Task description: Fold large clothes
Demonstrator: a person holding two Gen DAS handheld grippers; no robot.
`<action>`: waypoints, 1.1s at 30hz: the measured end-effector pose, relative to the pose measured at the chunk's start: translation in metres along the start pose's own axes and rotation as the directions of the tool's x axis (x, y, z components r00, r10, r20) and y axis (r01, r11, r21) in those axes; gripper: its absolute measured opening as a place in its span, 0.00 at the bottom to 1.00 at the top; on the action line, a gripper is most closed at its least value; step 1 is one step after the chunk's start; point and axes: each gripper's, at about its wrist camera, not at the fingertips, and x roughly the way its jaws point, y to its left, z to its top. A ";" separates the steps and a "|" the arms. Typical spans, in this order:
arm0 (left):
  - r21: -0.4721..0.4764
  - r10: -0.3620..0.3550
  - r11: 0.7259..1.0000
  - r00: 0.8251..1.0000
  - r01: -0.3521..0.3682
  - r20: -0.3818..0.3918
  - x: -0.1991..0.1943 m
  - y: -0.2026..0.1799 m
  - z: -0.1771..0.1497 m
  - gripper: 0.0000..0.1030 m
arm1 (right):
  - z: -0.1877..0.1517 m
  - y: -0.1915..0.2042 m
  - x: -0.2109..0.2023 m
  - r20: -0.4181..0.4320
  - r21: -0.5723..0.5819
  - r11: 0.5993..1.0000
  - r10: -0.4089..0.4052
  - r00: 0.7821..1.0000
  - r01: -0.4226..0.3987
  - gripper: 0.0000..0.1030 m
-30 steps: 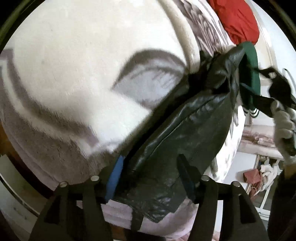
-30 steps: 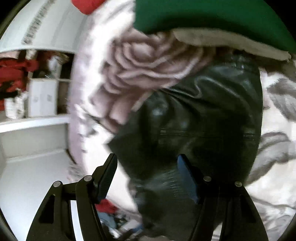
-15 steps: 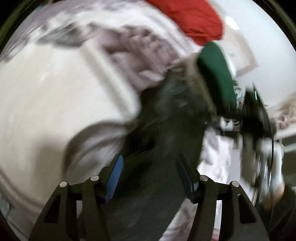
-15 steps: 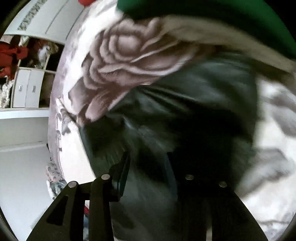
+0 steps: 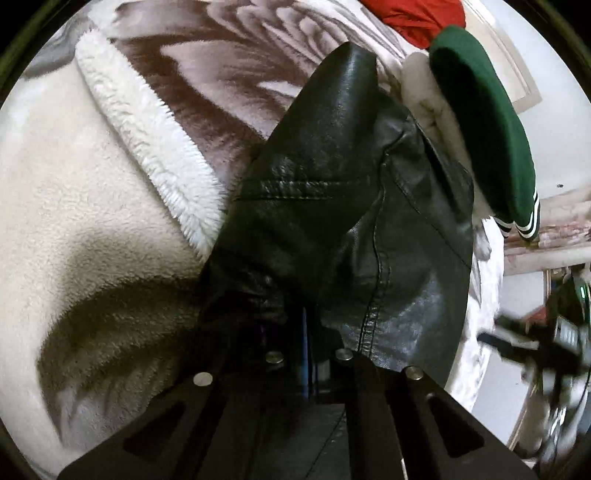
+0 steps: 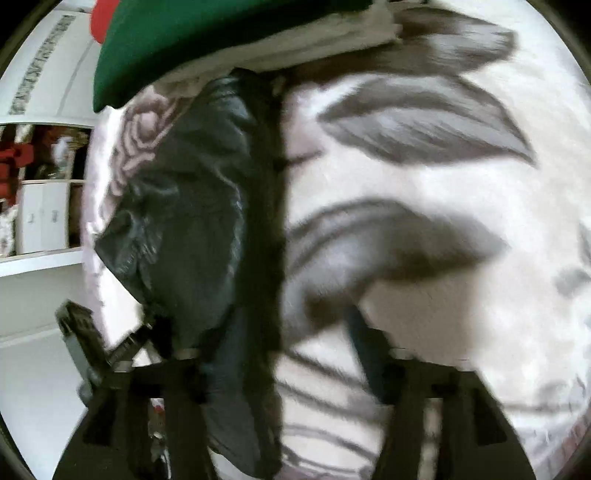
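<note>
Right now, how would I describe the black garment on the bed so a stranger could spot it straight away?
Start from the cream fleece blanket with big grey-brown flower prints that covers the bed. On it lies the black leather jacket, just below a folded green garment with white-striped cuffs. It is the only shiny, creased, stitched black piece there, and the left gripper is shut on its edge.

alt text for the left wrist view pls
The left gripper has its jaws shut on a fold of a black leather jacket lying on a cream fleece blanket with a grey floral print. Behind it lie a green garment and a red one.
</note>
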 end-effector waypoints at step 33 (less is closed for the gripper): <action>0.336 0.080 0.941 0.990 -0.037 -0.115 0.012 -0.162 -0.128 0.82 | -0.172 -0.223 -0.078 0.243 0.541 0.816 0.081 0.967 -0.205 0.42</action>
